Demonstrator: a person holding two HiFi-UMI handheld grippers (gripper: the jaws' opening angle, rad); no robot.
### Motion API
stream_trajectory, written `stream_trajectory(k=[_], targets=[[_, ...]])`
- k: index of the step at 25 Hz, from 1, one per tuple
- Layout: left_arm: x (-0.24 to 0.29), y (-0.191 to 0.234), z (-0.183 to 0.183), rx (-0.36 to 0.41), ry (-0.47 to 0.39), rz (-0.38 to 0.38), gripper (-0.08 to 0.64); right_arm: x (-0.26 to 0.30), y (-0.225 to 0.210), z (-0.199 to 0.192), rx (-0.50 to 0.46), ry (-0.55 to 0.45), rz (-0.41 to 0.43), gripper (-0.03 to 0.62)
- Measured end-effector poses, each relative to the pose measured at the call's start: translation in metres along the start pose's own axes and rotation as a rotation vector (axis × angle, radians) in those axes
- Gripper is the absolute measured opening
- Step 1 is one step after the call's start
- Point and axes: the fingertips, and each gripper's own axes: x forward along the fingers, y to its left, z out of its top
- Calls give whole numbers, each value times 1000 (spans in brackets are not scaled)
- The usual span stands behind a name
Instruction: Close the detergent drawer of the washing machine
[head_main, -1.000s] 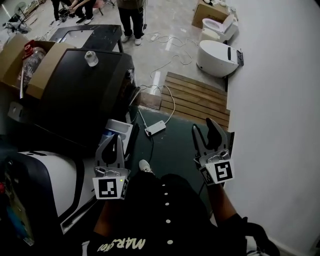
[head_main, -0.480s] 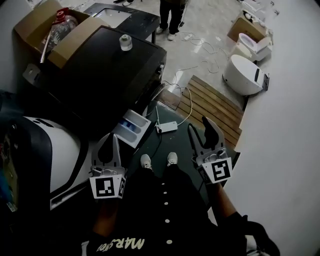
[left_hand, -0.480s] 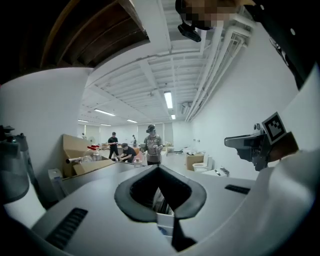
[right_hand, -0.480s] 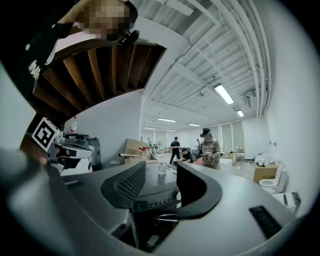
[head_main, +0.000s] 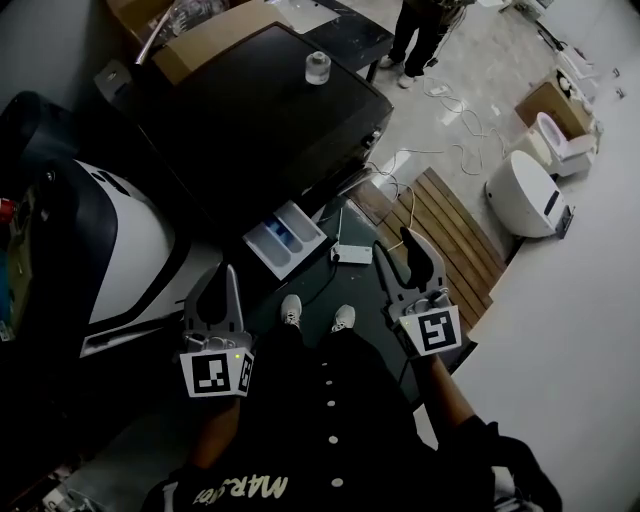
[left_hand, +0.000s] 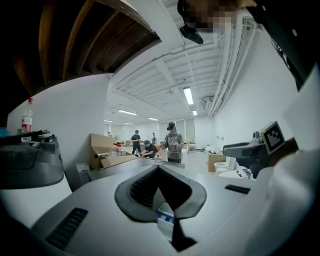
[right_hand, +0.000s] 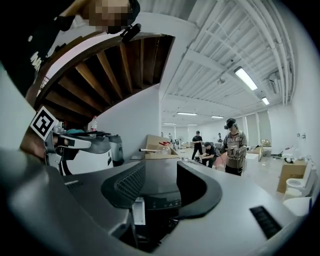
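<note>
Head view: the white plastic detergent drawer with blue insert (head_main: 283, 238) stands pulled out of the black washing machine (head_main: 250, 120), just ahead of the claws. Left claw (head_main: 222, 285) is clenched on nothing; right claw (head_main: 403, 255) is released and empty. We judge the drawer light, stiff and easy-sliding; best pushed square on its front face.

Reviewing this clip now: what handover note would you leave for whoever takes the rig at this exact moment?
Claws: left claw has its tips together and holds nothing; right claw is open and empty. Both hang in the air, touching nothing.
Things: the detergent drawer is pulled out of the front of the washing machine, just ahead of the left claw.
Done: nothing yet.
Left: bring a claw to the drawer's front and push it fully in; the left one looks nearer.
</note>
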Motion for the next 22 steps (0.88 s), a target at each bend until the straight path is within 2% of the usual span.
stream_trajectory(k=[3,8,22], targets=[[-11,4,-5,-5,12,45,3,7,9,-16,-28,41,65,192],[-29,4,-14,-19,42,97,3,20,26,-32,-7,62,135,192],[-58,-20,-47,-50,101,136,3,27,51,-124,-7,203,228,192]])
